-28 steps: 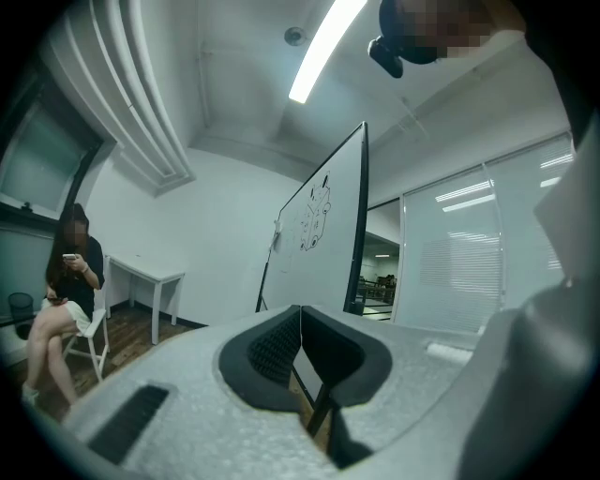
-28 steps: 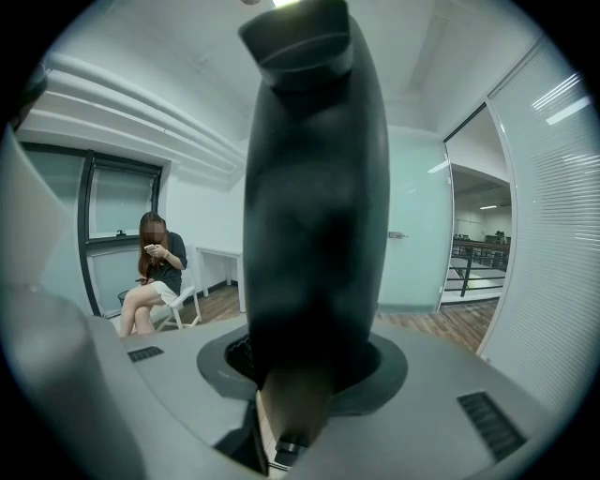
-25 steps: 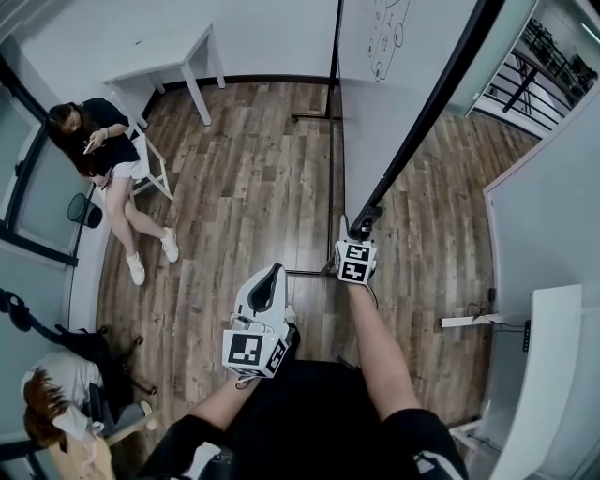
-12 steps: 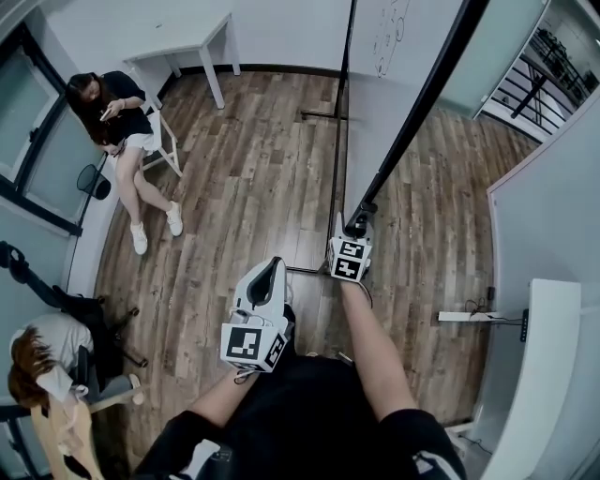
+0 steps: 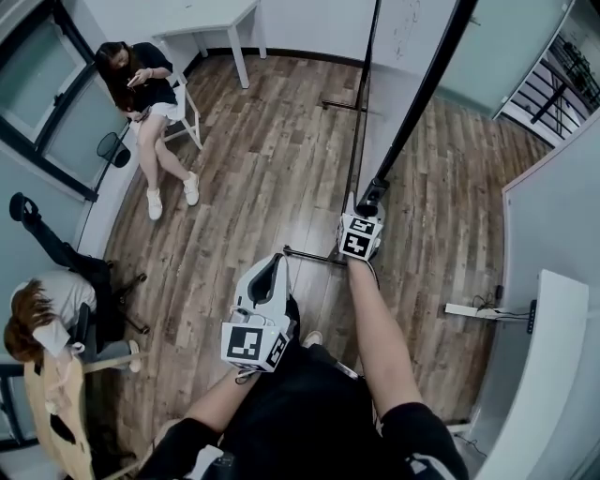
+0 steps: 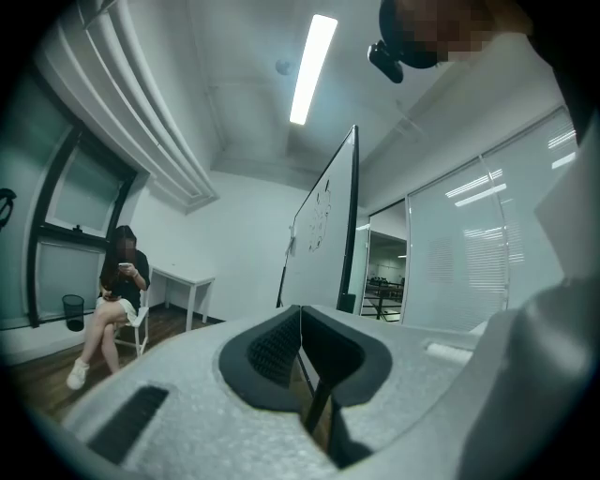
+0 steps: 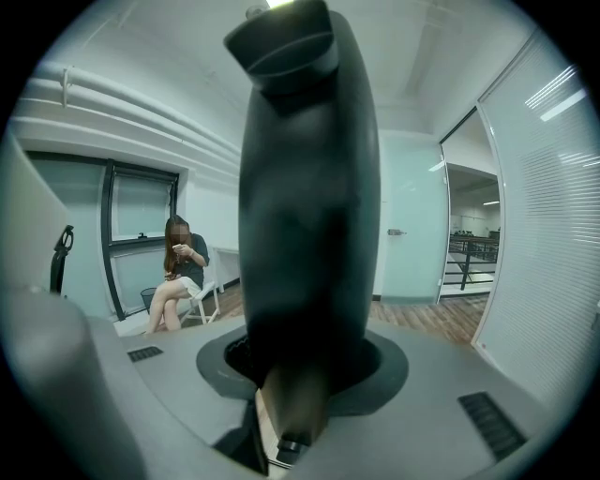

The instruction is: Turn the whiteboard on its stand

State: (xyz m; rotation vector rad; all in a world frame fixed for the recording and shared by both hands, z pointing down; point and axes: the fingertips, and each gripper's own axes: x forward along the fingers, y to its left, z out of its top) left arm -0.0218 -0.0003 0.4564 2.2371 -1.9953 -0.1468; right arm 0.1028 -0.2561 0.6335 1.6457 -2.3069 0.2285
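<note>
Right gripper jaws clamped on the black frame edge of the tall white whiteboard, upright on its black stand on the wooden floor. Left gripper jaws together, empty, held apart from the board.

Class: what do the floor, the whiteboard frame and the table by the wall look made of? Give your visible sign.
The floor looks wood or wood-look laminate, semi-gloss: plank seams, grain, reflections. The whiteboard frame seems dark plastic or painted metal: smooth, rounded black edge. The table is probably white-painted wood or laminate: flat, uniform, square legs.
</note>
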